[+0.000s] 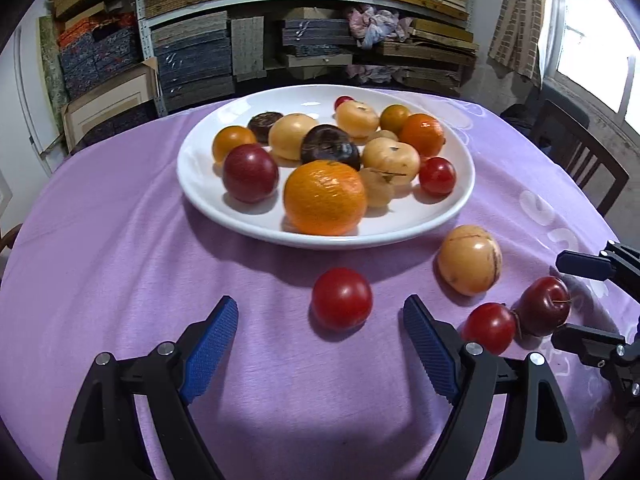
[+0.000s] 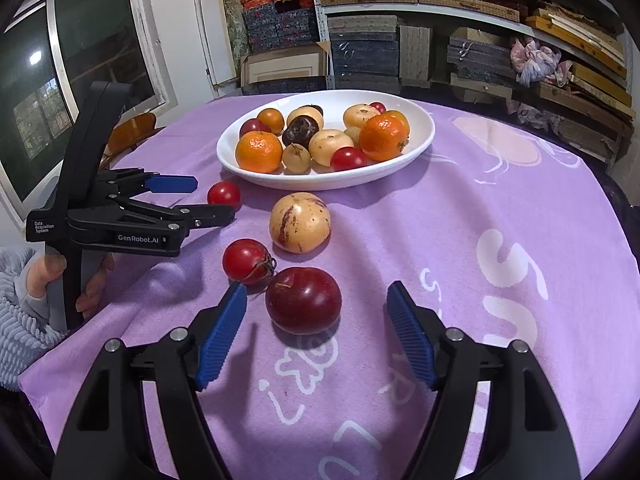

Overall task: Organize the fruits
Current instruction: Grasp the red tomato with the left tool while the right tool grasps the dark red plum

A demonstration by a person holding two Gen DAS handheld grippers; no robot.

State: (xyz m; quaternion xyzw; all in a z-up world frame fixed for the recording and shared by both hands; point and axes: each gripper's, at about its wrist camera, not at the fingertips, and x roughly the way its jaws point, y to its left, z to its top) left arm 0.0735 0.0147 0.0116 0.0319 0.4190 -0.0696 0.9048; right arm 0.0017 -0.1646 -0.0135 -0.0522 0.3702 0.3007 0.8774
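A white plate [image 1: 208, 200] [image 2: 420, 136] holds several fruits: oranges, red, tan and dark ones. On the purple cloth in front lie a red tomato [image 1: 342, 298] [image 2: 224, 193], a tan melon-like fruit [image 1: 469, 259] [image 2: 300, 222], a second tomato [image 1: 489, 328] [image 2: 246, 260] and a dark red plum [image 1: 546, 306] [image 2: 304, 300]. My left gripper [image 1: 318, 308] [image 2: 214, 198] is open, with the first tomato just ahead between its fingertips. My right gripper [image 2: 316, 296] [image 1: 560, 300] is open around the plum, not touching it.
The round table is covered by a purple cloth [image 1: 120, 240] with white print [image 2: 508, 272]. Shelves stacked with boxes [image 1: 304, 20] stand behind. A dark chair [image 1: 576, 152] stands at the right, a wooden chair [image 2: 128, 132] at the left. My hand [image 2: 52, 276] grips the left tool.
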